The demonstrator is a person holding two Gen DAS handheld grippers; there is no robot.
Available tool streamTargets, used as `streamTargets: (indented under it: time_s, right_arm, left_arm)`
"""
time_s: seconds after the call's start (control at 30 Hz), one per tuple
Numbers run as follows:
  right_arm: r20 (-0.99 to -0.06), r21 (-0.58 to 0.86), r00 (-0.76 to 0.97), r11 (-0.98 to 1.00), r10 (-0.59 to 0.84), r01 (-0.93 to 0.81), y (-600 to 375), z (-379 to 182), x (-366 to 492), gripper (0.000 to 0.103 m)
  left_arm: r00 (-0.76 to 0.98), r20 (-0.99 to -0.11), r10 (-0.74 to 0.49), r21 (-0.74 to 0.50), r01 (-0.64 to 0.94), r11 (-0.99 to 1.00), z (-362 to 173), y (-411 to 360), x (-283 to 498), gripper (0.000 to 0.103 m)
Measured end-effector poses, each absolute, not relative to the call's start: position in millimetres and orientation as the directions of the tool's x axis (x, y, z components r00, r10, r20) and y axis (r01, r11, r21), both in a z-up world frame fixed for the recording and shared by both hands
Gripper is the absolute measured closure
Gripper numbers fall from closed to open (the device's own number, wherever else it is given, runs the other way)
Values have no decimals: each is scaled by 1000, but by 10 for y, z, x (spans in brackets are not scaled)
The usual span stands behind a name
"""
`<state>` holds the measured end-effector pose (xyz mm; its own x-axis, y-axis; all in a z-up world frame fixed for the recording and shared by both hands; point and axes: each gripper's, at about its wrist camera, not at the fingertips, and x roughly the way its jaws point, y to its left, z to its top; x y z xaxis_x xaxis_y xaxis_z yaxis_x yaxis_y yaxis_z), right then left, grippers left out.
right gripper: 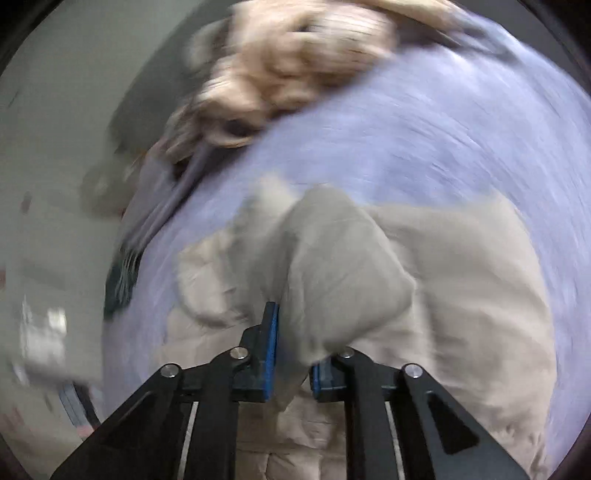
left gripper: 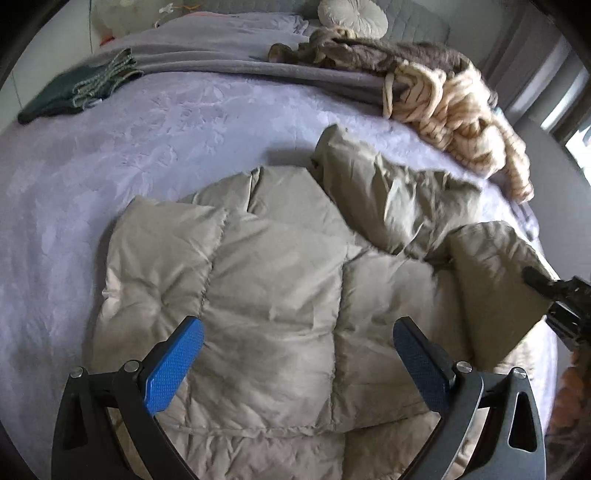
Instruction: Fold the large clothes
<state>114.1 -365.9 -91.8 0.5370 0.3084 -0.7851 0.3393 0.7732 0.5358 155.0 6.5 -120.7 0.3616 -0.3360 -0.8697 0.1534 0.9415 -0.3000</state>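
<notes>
A beige quilted puffer jacket (left gripper: 277,280) lies spread on the lavender bedspread (left gripper: 110,166). My left gripper (left gripper: 297,328) hovers over the jacket's middle, open, its blue pads wide apart with nothing between them. At the right edge of that view my right gripper (left gripper: 565,295) holds up a folded flap of the jacket (left gripper: 495,266). The right wrist view is blurred; there my right gripper (right gripper: 293,347) is shut on a bunched fold of the jacket (right gripper: 343,266), which rises between the blue pads above the rest of the jacket (right gripper: 461,295).
A cream chunky knit throw (left gripper: 461,110) and a brown fuzzy garment (left gripper: 369,55) lie at the far right of the bed. A dark green fringed cloth (left gripper: 74,92) lies far left, on a grey blanket (left gripper: 221,59). A round cushion (left gripper: 351,16) sits at the headboard.
</notes>
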Motion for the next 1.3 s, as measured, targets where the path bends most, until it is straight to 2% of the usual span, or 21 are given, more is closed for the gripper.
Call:
streamTargets:
  time_s: [0.2, 0.37, 0.4, 0.43, 0.5, 0.53, 0.63, 0.73, 0.83, 0.87, 0.9, 0.93, 0.97, 1.07, 1.1, 1.13, 1.3]
  right_arm:
    - [-818, 421, 430, 907, 381, -3, -2608, -832, 1337, 89]
    - [-894, 314, 292, 940, 341, -136, -1971, -1120, 1243, 87]
    - [-913, 277, 264, 947, 312, -160, -1880, -1178, 1192, 77]
    - [-929, 243, 239, 953, 283, -183, -1811, -1216, 1133, 58]
    - [-929, 239, 234, 949, 285, -206, -1824, -1178, 982, 38]
    - [-922, 258, 237, 943, 306, -211, -1873, -1115, 893, 38]
    - [-907, 329, 223, 932, 357, -154, -2119, -1021, 736, 38]
    - [-885, 427, 212, 904, 414, 17, -2701, -1014, 571, 38]
    - [-841, 536, 252, 795, 478, 282, -3484, -1104, 285, 37]
    - [-828, 559, 274, 758, 489, 335, -3652, -1126, 200, 37]
    - [-809, 587, 312, 696, 498, 413, -3899, -1165, 81, 37]
    - [-791, 612, 357, 624, 497, 486, -4145, -1206, -43, 37]
    - [-774, 632, 400, 563, 490, 533, -4325, -1255, -64, 37]
    - [-720, 687, 534, 346, 443, 639, -4794, -1373, -322, 39]
    - [-706, 698, 558, 296, 436, 652, -4895, -1404, -345, 61]
    - [-702, 700, 568, 269, 428, 662, -4961, -1401, -348, 92]
    - [-715, 698, 568, 472, 408, 539, -4962, -1011, -39, 95]
  left_arm:
    - [354, -792, -498, -481, 142, 865, -1112, 341, 1590, 0]
    - [302, -721, -624, -624, 111, 774, -1153, 436, 1642, 0]
    - [288, -707, -645, -647, 103, 755, -1177, 431, 1652, 0]
    - [276, -697, -662, -665, 98, 740, -1205, 421, 1658, 0]
    - [244, -691, -681, -683, 89, 725, -1269, 354, 1672, 0]
    - [232, -693, -683, -684, 91, 724, -1293, 311, 1668, 0]
    - [188, -712, -677, -667, 124, 735, -1370, 126, 1678, 0]
    - [151, -743, -651, -636, 142, 759, -1487, -40, 1691, 0]
    - [125, -764, -632, -613, 161, 773, -1588, -198, 1693, 2]
    - [116, -773, -624, -602, 175, 779, -1612, -266, 1692, 16]
    - [96, -778, -620, -598, 185, 780, -1644, -321, 1694, 43]
    - [56, -787, -614, -595, 193, 780, -1696, -403, 1701, 61]
    - [29, -791, -611, -595, 199, 779, -1743, -453, 1706, 91]
    - [62, -804, -592, -564, 238, 791, -1639, -545, 1671, 93]
    - [100, -803, -587, -548, 262, 794, -1530, -540, 1652, 93]
    - [130, -798, -588, -541, 277, 794, -1444, -511, 1640, 93]
    - [188, -819, -542, -485, 279, 829, -1379, -268, 1645, 93]
